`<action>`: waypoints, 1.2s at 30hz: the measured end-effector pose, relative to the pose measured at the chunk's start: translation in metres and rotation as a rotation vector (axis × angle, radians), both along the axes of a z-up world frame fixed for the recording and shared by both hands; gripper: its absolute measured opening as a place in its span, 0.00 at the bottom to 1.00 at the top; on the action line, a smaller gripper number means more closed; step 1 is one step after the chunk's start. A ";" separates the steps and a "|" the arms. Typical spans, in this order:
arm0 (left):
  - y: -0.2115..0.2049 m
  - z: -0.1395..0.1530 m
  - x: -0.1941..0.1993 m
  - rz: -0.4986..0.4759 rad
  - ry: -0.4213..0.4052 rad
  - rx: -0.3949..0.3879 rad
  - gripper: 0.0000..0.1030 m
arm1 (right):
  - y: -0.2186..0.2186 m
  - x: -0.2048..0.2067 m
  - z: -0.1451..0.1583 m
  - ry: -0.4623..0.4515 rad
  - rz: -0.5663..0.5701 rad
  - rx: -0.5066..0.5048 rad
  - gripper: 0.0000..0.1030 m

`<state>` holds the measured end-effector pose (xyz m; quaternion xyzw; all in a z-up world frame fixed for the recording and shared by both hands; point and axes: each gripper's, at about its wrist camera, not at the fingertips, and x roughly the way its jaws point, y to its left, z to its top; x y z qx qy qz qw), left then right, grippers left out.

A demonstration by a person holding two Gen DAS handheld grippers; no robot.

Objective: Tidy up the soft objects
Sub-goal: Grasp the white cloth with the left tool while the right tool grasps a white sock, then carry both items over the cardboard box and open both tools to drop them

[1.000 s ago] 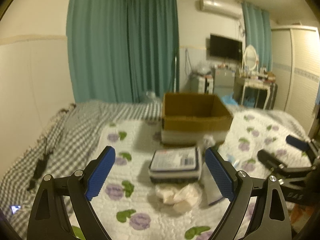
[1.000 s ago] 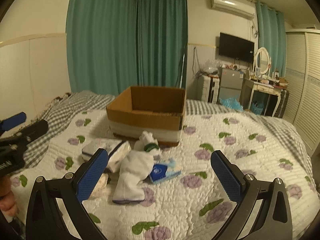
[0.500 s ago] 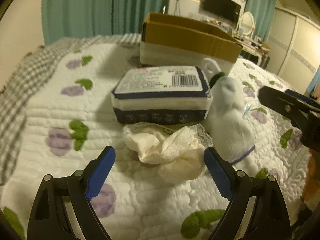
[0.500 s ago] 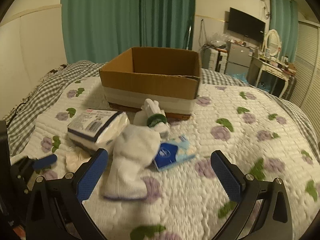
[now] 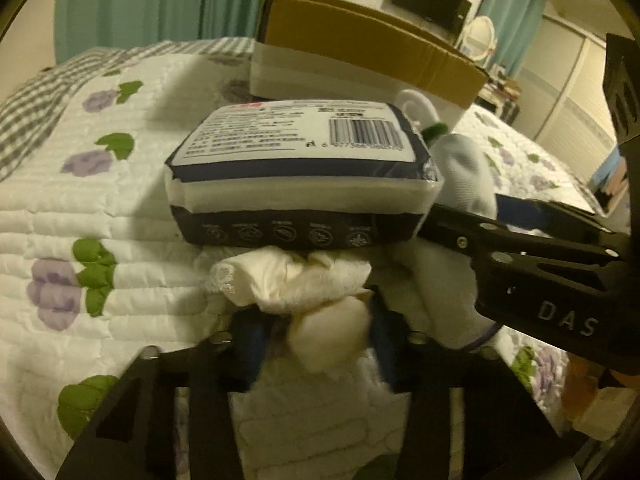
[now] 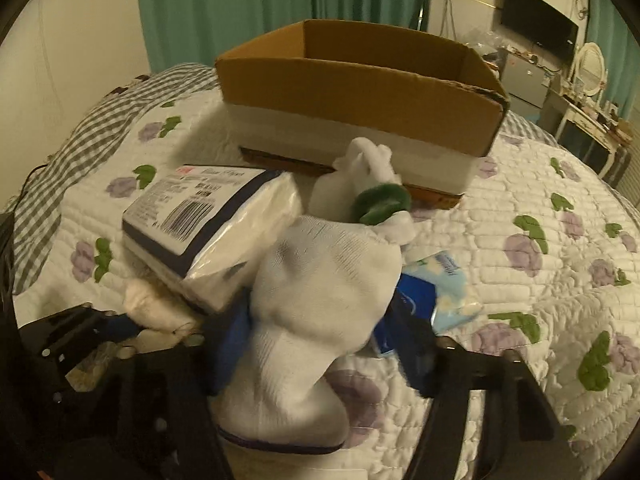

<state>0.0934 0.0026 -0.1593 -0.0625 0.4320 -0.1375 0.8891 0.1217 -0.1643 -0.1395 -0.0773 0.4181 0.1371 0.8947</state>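
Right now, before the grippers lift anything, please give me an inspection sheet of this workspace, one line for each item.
Surface: quilted bedspread with purple flowers, over a checked blanket.
Job's things: cream lace cloth; white sock; second white sock with green band; tissue pack; blue pouch; open cardboard box, what lies inside is hidden.
Clutter: nothing seen.
Grippers: left gripper closed on the cream lace cloth; right gripper closed on the white sock.
Cables: dark cord at the bed's left edge.
Surroundings: teal curtains, wall television, dressing table.
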 end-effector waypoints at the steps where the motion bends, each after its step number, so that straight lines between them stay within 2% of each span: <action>1: 0.001 0.001 0.001 -0.004 -0.003 -0.002 0.34 | 0.000 -0.002 0.001 -0.007 0.003 -0.002 0.55; 6: 0.012 0.009 -0.006 -0.008 -0.026 -0.060 0.28 | -0.005 -0.016 0.014 -0.045 0.014 0.011 0.50; 13: 0.015 0.029 -0.031 -0.021 -0.081 -0.023 0.24 | -0.014 -0.052 0.037 -0.091 0.018 0.037 0.50; 17: 0.015 0.055 -0.041 -0.038 -0.138 -0.016 0.24 | -0.009 -0.069 0.057 -0.136 0.048 0.049 0.50; 22: 0.017 0.103 -0.039 -0.056 -0.239 -0.022 0.24 | -0.008 -0.073 0.093 -0.193 0.071 0.067 0.50; 26: 0.015 0.143 -0.021 -0.063 -0.335 0.022 0.24 | -0.014 -0.059 0.126 -0.234 0.079 0.086 0.50; 30: 0.012 0.173 0.005 -0.080 -0.413 0.036 0.24 | -0.020 -0.026 0.165 -0.286 0.089 0.095 0.50; 33: 0.005 0.187 0.031 -0.091 -0.456 0.059 0.24 | -0.024 0.003 0.183 -0.308 0.091 0.106 0.50; 36: -0.001 0.192 0.068 -0.099 -0.457 0.047 0.24 | -0.027 0.045 0.196 -0.319 0.084 0.104 0.50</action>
